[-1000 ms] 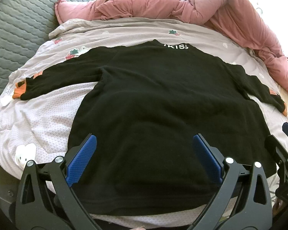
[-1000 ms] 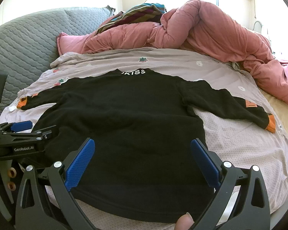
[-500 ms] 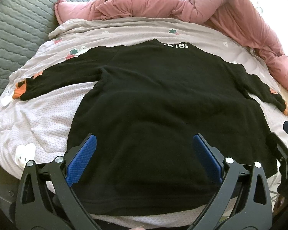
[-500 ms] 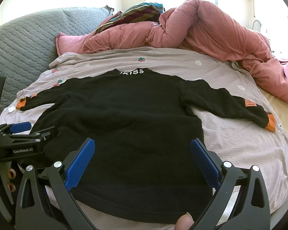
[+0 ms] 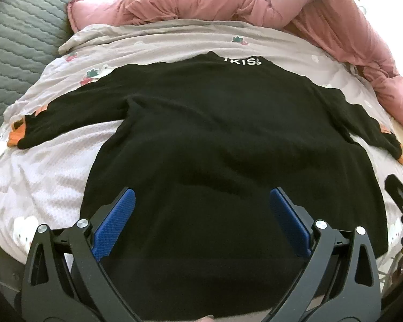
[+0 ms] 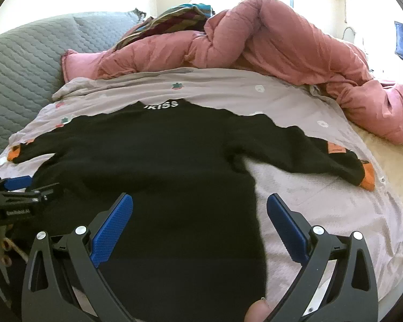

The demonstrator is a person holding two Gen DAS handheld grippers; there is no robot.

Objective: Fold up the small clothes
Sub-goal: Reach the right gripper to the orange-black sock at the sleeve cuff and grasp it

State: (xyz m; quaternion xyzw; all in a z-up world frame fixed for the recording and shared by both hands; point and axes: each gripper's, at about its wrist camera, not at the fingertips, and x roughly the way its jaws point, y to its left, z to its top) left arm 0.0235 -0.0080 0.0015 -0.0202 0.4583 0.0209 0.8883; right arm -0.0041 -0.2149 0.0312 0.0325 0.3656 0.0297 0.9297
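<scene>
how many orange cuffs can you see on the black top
2. One cuff ends the sleeve spread to the right; the other cuff ends the sleeve spread to the left. Both lie flat on the bedspread.

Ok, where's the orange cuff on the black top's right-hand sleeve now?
In the right wrist view the orange cuff lies right of the black long-sleeved top's body, on the pale printed bedsheet, below the pink quilt.

Bare pale printed bedsheet point(image 6: 322, 214) is lying open on both sides of the flat black long-sleeved sweater point(image 5: 215, 147); a bunched pink padded duvet point(image 6: 295, 53) is blocking the far and right edges.
</scene>
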